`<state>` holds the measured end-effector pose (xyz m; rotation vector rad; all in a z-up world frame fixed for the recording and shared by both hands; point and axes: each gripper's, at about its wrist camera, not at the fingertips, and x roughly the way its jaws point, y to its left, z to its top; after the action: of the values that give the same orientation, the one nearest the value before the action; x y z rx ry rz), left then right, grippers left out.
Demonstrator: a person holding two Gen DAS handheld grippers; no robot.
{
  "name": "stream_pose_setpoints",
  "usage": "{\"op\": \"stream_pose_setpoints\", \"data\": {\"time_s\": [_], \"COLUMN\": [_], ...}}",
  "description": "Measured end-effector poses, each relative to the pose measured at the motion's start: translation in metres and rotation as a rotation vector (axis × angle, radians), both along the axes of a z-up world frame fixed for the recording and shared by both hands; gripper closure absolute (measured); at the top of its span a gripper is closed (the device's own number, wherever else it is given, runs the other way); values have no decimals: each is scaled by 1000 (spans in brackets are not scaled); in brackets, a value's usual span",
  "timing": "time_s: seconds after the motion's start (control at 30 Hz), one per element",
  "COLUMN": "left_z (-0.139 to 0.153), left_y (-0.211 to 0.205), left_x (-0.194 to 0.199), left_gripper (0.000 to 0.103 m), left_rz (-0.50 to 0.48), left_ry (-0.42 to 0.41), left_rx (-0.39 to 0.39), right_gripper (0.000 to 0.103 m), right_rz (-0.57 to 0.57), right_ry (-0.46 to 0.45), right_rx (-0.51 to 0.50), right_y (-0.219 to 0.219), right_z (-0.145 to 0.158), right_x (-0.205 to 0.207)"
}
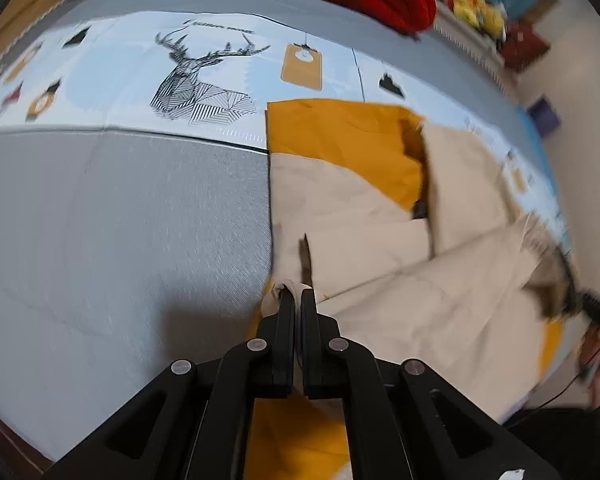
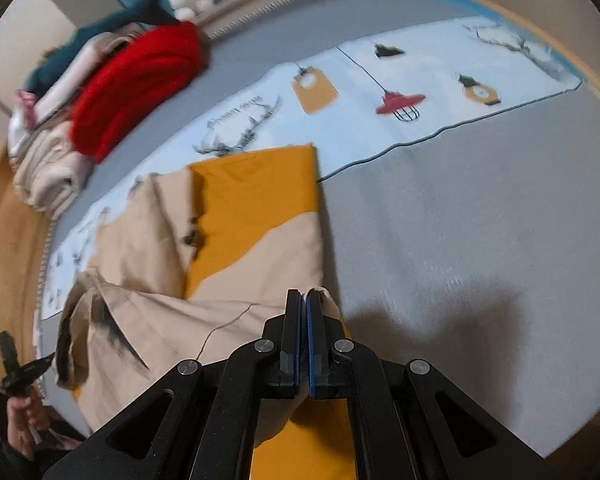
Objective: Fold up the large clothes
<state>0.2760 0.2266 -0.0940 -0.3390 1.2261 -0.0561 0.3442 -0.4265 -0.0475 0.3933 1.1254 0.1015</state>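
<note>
Pinching beige-and-mustard garment [image 1: 360, 208] edges, left gripper [image 1: 294, 296], right gripper [image 2: 304, 300], no containers

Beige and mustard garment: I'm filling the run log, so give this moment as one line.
stage: folding | left tool: shut on beige and mustard fabric garment | right tool: shut on garment | surface: grey mat

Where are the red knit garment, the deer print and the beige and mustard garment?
red knit garment [image 2: 136, 80], right wrist view, middle of its folded bulk.
deer print [image 1: 192, 80], left wrist view, the neck.
beige and mustard garment [image 1: 340, 136], left wrist view, its mustard panel.
</note>
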Motion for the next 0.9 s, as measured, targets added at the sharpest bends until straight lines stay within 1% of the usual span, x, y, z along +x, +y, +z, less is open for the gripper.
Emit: {"op": "stream_pose_setpoints", "data": {"time_s": [0.07, 0.17, 0.27, 0.37, 0.43, 0.5, 0.57, 0.63, 0.67, 0.77, 0.9], "left_z": [-6, 0, 8, 12, 15, 18, 19, 21, 22, 26, 26], "left_y": [1, -1, -1, -5, -5, -5, -5, -5, -5, -1, 16], "left_x": [6, 7, 2, -3, -9, -17, -25, -30, -32, -35, -34], "left_gripper": [101, 97, 94, 93, 90, 85, 84, 84, 84, 81, 73], "left_rz": [-10, -51, -44, -26, -5, 11, 26, 26, 24, 31, 94], "left_ry": [19, -4, -37, -51, -67, -79, -80, -83, -87, -99, -100], "left_rx": [2, 22, 44, 70, 92, 100, 103, 109, 116, 129, 107], "right_gripper": [101, 101, 100, 99, 92, 91, 87, 81, 80, 77, 73], "right_rz": [14, 41, 43, 28, 10, -15, -58, -94, -104, -81, -10], "right_ry": [9, 43, 45, 50, 51, 14, 2, 7, 8, 20, 67], "right_rx": [2, -10, -13, -27, -44, -69, -107, -95, -87, -105, -99], "right_y": [-1, 0, 0, 2, 2, -2, -10, -19, -22, -21, -12], "right_z": [-7, -14, -13, -13, -9, 1, 8, 11, 12, 13, 2], "right_x": [13, 26, 26, 19, 13, 3, -10, -18, -21, -28, -29]}}
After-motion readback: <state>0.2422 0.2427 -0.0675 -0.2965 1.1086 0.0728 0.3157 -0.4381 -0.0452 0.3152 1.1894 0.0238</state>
